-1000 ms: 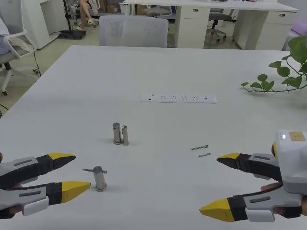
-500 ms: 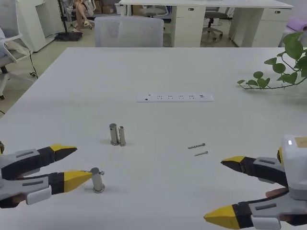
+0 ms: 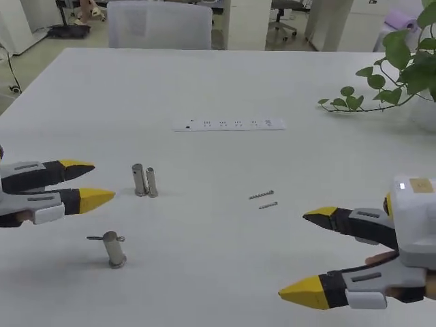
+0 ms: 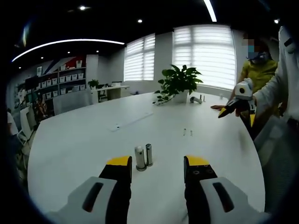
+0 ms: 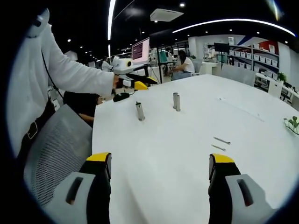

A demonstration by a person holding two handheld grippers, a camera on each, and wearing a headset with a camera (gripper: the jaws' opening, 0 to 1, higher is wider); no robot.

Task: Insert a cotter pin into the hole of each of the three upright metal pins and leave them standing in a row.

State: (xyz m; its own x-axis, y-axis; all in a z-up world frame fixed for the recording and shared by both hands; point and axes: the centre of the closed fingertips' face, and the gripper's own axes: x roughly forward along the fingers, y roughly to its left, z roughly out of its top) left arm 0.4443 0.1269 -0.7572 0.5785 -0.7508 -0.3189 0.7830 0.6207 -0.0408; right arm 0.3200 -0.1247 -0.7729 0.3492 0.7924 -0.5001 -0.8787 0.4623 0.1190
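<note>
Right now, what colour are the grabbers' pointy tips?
Yellow, on the left gripper and right gripper; clearest in the head view.

The table (image 3: 306,88) is smooth, matt white; the power strip (image 3: 228,125) white plastic; the pins (image 3: 139,180) near it dull metal.

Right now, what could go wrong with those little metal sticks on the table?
The two bare pins stand close together, so the left gripper, open beside them, might knock both over. The loose cotter pins are thin and lie flat, so the open right gripper might flick them instead of gripping.
</note>
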